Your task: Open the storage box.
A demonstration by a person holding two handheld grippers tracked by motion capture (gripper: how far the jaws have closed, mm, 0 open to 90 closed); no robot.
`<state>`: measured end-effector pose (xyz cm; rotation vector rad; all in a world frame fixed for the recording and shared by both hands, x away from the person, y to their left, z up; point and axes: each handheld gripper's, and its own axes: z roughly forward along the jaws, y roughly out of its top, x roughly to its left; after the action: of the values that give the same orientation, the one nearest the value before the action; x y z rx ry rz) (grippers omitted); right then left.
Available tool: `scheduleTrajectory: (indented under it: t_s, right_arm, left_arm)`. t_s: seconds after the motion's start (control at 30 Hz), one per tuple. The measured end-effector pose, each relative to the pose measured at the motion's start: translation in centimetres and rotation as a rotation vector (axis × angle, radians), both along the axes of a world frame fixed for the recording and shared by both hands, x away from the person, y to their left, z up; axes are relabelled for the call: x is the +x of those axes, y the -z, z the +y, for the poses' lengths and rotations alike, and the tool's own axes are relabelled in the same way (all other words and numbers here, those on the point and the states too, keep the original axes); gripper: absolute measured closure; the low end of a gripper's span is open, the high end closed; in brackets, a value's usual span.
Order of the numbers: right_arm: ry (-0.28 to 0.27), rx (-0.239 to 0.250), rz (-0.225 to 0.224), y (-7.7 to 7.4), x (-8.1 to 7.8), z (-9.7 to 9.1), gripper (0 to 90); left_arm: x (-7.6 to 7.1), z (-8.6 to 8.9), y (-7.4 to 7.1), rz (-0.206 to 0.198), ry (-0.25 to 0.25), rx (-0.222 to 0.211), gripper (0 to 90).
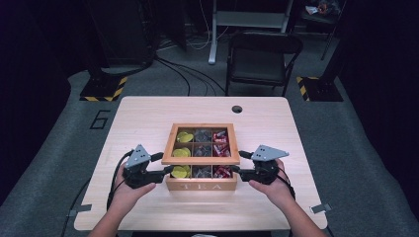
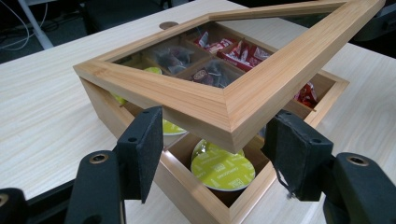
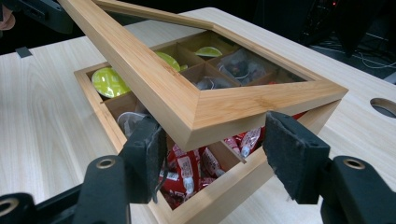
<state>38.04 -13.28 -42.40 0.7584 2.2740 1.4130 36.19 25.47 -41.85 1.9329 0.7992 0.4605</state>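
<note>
A wooden tea box (image 1: 201, 183) marked TEA stands at the table's middle. Its glass-windowed lid (image 1: 201, 159) is tilted up at the front. My left gripper (image 1: 167, 164) grips the lid's front left corner (image 2: 228, 122), a pad against each side of it. The right gripper (image 1: 236, 163) holds the front right corner (image 3: 196, 122) the same way. Under the raised lid I see yellow capsules (image 2: 222, 169), grey tea bags (image 2: 173, 55) and red sachets (image 3: 187, 169) in separate compartments.
The light wooden table (image 1: 148, 118) has a round cable hole (image 1: 237, 109) at its far side. A black folding chair (image 1: 261, 59) stands on the floor behind it. Cables run across the grey carpet.
</note>
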Motion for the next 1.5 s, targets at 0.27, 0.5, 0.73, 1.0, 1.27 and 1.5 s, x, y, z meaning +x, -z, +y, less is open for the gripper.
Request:
scheduleTrajectory:
  t_s: [0.27,0.5,0.73,1.0,1.27,1.5]
  right_arm:
    - [-0.003,0.016,0.036,-1.1,0.7,-0.1,38.8]
    - [-0.015,0.016,0.027,-2.4,1.4,0.0,38.0]
    - [-0.023,0.031,0.034,-3.3,2.2,-0.1,38.1]
    - [-0.022,0.034,0.055,-3.9,3.0,-0.1,38.5]
    - [-0.021,0.043,0.053,-4.7,3.6,0.0,38.7]
    - [-0.015,0.069,0.046,-5.4,4.6,-0.1,40.1]
  left_arm:
    - [0.5,0.0,-1.1,-0.01,0.006,-0.004,37.9]
    - [1.2,0.1,-2.2,-0.02,0.015,-0.014,37.9]
    - [1.8,0.2,-3.0,-0.021,0.019,-0.033,37.9]
    - [2.5,0.3,-3.3,-0.016,0.011,-0.066,37.9]
    - [3.4,0.2,-4.1,-0.023,0.017,-0.059,37.6]
    - [4.4,0.3,-4.7,-0.034,0.017,-0.088,37.6]
